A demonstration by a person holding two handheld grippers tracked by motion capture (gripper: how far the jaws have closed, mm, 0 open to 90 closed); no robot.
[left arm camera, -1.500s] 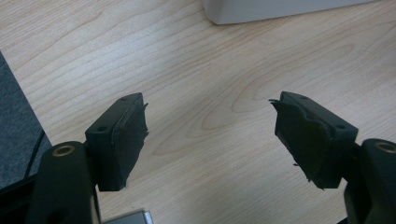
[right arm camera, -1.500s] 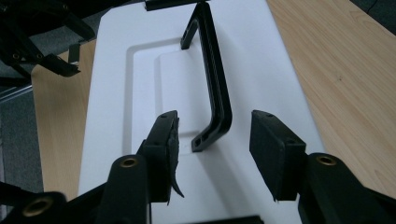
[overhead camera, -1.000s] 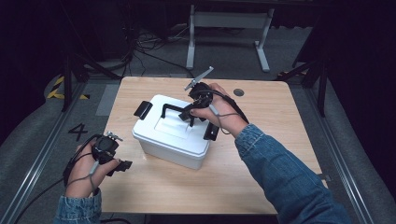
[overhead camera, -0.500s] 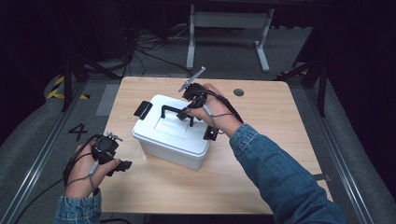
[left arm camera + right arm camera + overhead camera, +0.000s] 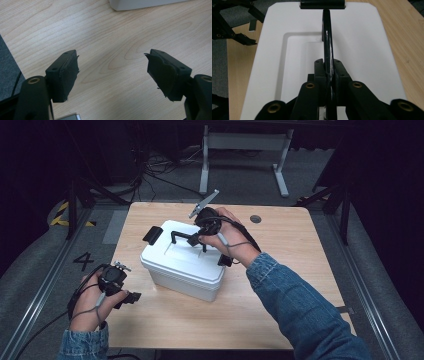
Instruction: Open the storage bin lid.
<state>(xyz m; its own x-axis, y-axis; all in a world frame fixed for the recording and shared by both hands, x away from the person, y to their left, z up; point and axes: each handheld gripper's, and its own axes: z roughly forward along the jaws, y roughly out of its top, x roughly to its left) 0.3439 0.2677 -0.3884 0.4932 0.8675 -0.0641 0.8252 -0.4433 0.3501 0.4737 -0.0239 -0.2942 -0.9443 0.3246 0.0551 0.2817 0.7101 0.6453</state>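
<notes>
A black "4" is marked on the grey floor (image 5: 83,261).

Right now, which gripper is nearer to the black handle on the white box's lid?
Right. The right gripper has its jaws shut on the black handle atop the white box. The left gripper sits apart, jaws open over the table.

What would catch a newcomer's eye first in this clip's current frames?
The white lidded box sits mid-table, with the right gripper clamped on its raised black handle. Its jaws have just closed on it. The left gripper rests open near the wooden table's front-left corner, apart from the box.
</notes>
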